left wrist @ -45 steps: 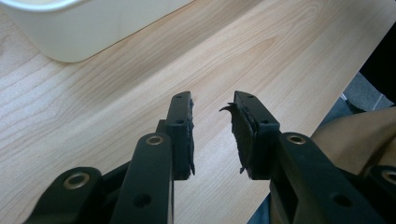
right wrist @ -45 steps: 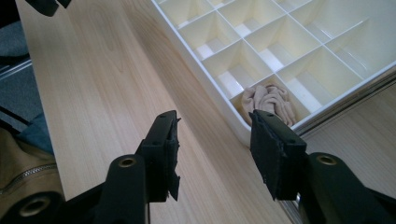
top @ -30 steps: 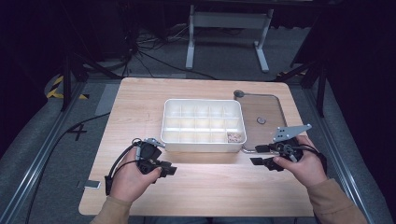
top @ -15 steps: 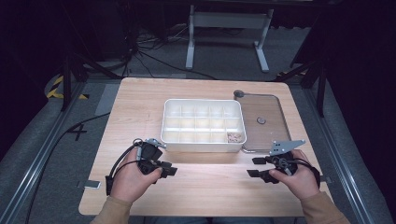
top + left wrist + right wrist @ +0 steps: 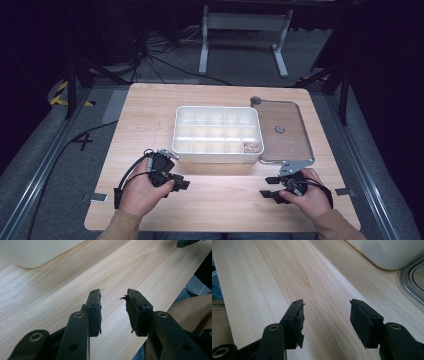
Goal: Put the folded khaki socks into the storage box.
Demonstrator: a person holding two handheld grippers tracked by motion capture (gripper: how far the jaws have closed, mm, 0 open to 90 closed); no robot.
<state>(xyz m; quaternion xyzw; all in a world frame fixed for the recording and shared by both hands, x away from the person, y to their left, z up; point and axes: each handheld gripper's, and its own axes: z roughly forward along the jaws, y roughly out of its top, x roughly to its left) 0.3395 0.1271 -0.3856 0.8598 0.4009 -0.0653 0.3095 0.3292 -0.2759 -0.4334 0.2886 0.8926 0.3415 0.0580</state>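
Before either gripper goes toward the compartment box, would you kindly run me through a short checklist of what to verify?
1. Left gripper empty: ok, nothing between its fingers, which have just been opening.
2. Right gripper empty: ok, fingers apart over bare wood.
3. Compartment box reachable: ok, it stands uncovered between and beyond both grippers.
4. Clear lid out of the way: ok, it lies flat to the right of the box.
5. Box contents: small pieces sit in the near right compartment; what they are, cannot tell.
6. Table around the hands unobstructed: ok.
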